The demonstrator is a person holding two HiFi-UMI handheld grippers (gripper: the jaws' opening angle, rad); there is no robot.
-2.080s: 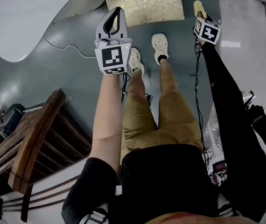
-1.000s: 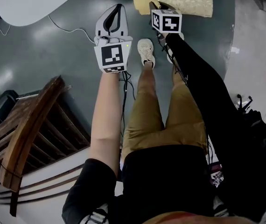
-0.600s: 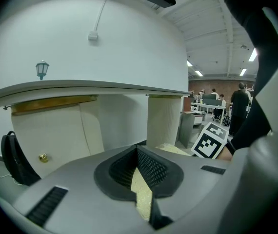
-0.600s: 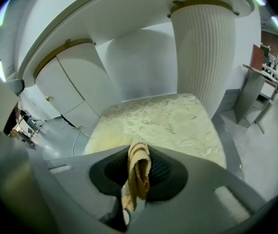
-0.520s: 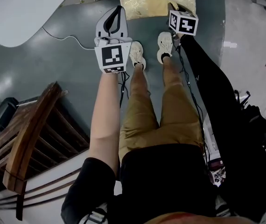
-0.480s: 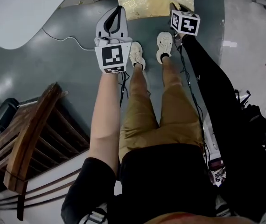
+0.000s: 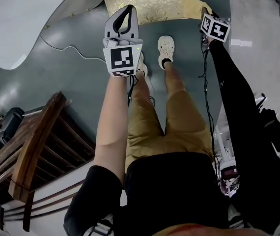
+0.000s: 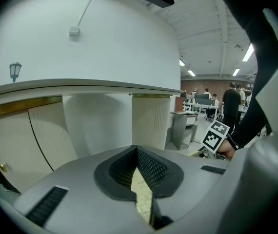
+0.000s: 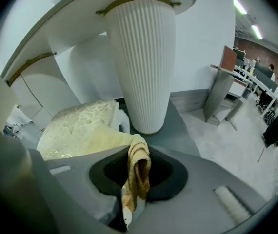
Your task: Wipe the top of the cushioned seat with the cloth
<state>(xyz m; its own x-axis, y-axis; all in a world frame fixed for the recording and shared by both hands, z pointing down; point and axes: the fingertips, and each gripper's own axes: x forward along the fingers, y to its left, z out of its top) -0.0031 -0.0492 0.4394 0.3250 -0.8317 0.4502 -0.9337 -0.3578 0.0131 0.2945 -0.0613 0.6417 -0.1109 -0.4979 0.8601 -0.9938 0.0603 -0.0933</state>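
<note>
Left gripper (image 7: 128,10): jaws closed together, nothing held | right gripper (image 9: 138,165): clamped on yellow cloth (image 9: 139,172), free part spread at corner of gold-patterned cushioned seat (image 7: 142,1) | seat: on grey floor (image 7: 71,77), beside white ribbed column (image 9: 141,57)

Shiny brocade cushioned seat (image 7: 142,3), soft woven cloth (image 9: 138,172)

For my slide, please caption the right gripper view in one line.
The right tongs grip a yellow cloth near the gold-patterned cushioned seat and a white ribbed pedestal.
</note>
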